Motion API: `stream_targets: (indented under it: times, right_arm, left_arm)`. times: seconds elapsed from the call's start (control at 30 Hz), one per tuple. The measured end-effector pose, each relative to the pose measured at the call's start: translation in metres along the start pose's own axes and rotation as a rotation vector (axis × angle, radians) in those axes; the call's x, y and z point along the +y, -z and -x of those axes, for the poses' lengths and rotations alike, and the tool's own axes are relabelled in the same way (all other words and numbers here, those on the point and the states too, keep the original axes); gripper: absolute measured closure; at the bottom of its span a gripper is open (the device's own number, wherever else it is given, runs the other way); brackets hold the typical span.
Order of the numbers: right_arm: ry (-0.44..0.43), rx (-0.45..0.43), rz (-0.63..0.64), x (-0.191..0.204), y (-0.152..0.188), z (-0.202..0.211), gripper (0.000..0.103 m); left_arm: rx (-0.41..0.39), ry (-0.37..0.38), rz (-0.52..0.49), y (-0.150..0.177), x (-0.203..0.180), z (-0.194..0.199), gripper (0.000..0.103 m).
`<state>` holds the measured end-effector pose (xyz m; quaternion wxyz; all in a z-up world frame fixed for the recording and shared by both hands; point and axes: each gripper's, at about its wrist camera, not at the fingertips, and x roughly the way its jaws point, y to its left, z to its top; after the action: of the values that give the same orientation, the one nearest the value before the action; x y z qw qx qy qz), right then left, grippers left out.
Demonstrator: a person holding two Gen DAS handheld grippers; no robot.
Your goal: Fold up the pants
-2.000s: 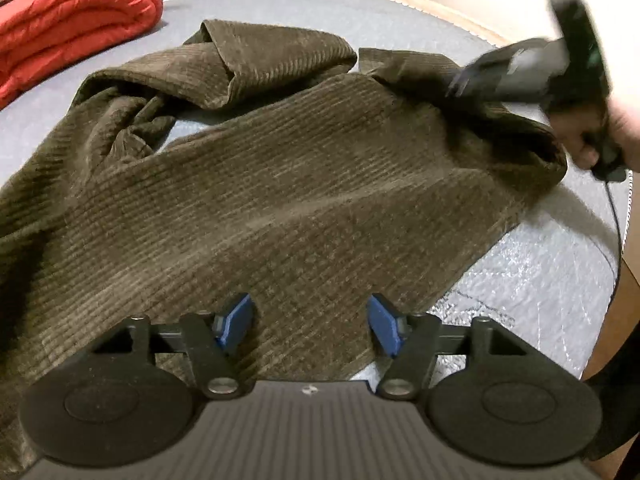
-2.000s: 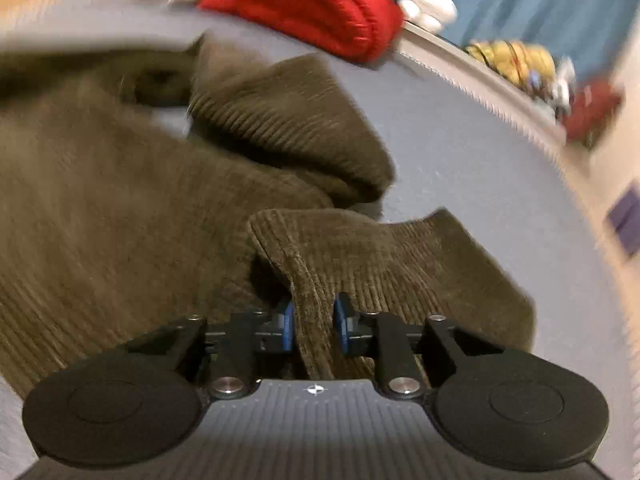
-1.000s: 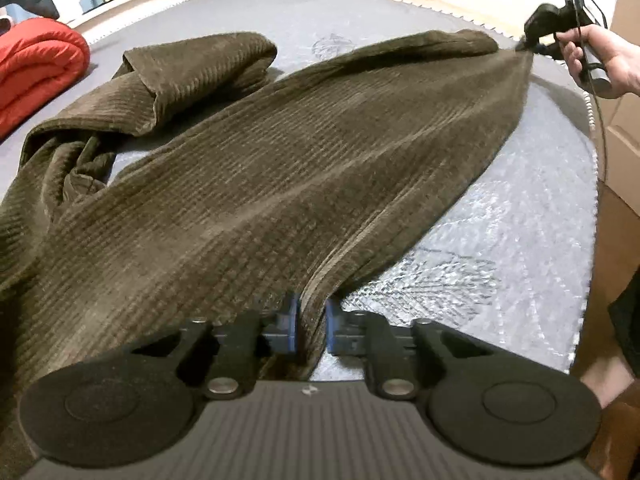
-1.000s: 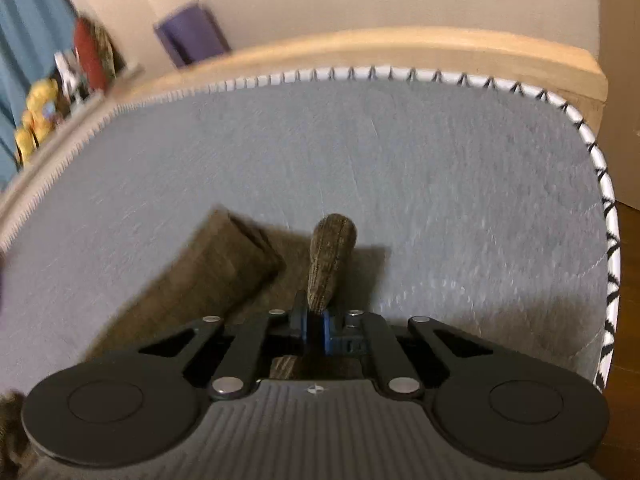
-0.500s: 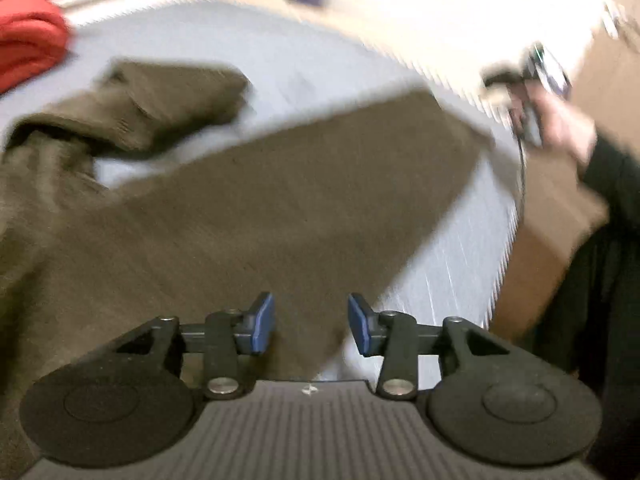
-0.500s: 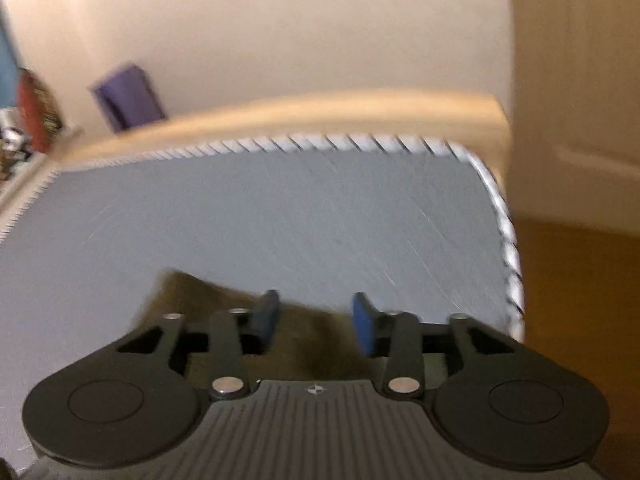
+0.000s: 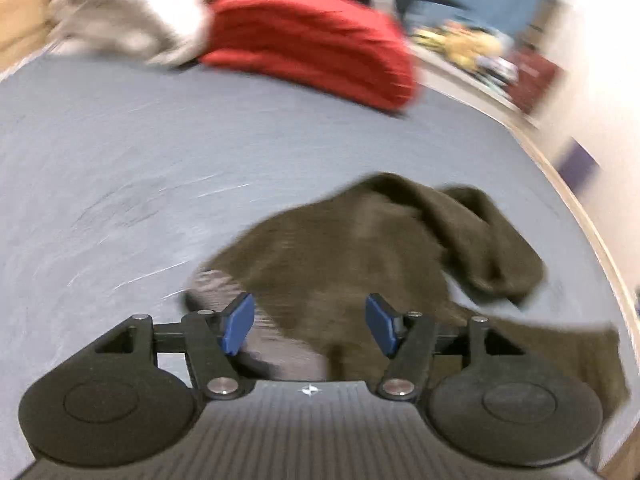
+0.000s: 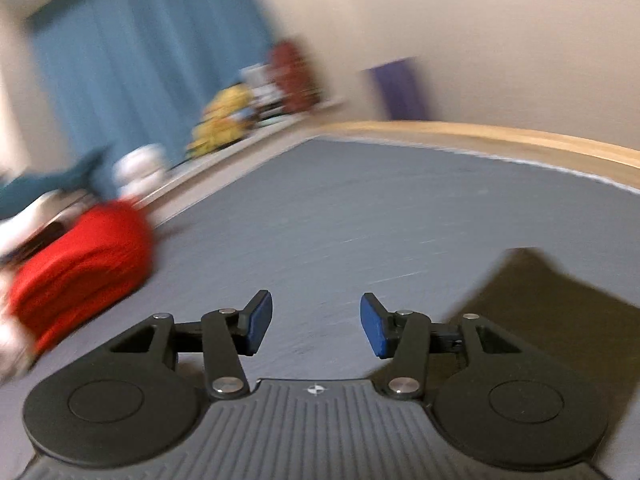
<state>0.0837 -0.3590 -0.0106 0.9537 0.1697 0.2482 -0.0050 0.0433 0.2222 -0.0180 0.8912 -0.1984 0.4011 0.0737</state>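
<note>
Left gripper (image 7: 310, 322) spread, empty, over bunched brown pants (image 7: 360, 248) on the grey mattress (image 7: 120, 152). Right gripper (image 8: 316, 326) spread, empty; pants at its right. Risk: both views are blurred, so a hasty pinch could catch a lump, not an edge.

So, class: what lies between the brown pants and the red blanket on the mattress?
Only bare grey mattress separates pants from red blanket, in the left wrist view.

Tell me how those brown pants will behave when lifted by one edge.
The pants lie crumpled in soft folds on the mattress, so they will probably droop limply. The fabric looks thick, so likely somewhat heavy. It should not slip easily from a gripper.
</note>
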Motion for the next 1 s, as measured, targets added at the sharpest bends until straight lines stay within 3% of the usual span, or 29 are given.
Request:
stream_targets:
  times: [0.2,0.37,0.43,0.5,0.57,0.63,0.67,0.73,0.8,0.83,0.87,0.9,0.97,1.0]
  right_arm:
    - [-0.232,0.093,0.176,0.097,0.021,0.008,0.046]
    - [-0.324,0.096,0.294,0.148,0.030,0.022,0.045]
    - [-0.337,0.092,0.330,0.162,0.032,0.019,0.044]
    - [-0.346,0.097,0.354,0.167,0.038,0.013,0.043]
    - [-0.350,0.103,0.364,0.172,0.041,0.012,0.043]
    - [-0.348,0.110,0.357,0.171,0.045,0.006,0.043]
    - [-0.343,0.113,0.349,0.171,0.044,0.000,0.043]
    - [-0.335,0.121,0.331,0.171,0.043,-0.010,0.043]
    - [-0.327,0.130,0.312,0.171,0.041,-0.017,0.043]
    - [-0.323,0.132,0.305,0.171,0.040,-0.021,0.043]
    - [-0.319,0.132,0.300,0.172,0.039,-0.023,0.043]
    - [-0.314,0.131,0.297,0.172,0.038,-0.026,0.043]
    - [-0.297,0.129,0.298,0.170,0.037,-0.030,0.043]
    - [-0.281,0.130,0.299,0.169,0.037,-0.032,0.043]
  left_arm:
    - [0.097,0.006,0.251,-0.016,0.065,-0.049,0.036]
    - [0.198,0.021,0.399,-0.008,0.094,-0.090,0.036]
    - [0.212,0.020,0.413,-0.007,0.096,-0.102,0.024]
    - [0.199,0.025,0.372,-0.013,0.090,-0.105,0.021]
    - [0.169,-0.019,0.281,-0.018,0.079,-0.104,0.045]
    - [0.105,-0.083,0.116,-0.024,0.066,-0.097,0.074]
    - [0.034,-0.133,0.054,-0.030,0.060,-0.089,0.078]
    - [-0.150,-0.253,-0.052,-0.038,0.044,-0.066,0.078]
    - [-0.211,-0.273,-0.147,-0.039,0.031,-0.065,0.073]
    - [-0.170,-0.285,-0.174,-0.038,0.027,-0.072,0.062]
    - [-0.093,-0.325,-0.202,-0.036,0.023,-0.085,0.060]
    - [-0.042,-0.402,-0.223,-0.031,0.020,-0.093,0.053]
    - [-0.015,-0.574,-0.249,-0.026,0.012,-0.097,0.053]
    - [-0.057,-0.627,-0.265,-0.025,0.004,-0.088,0.052]
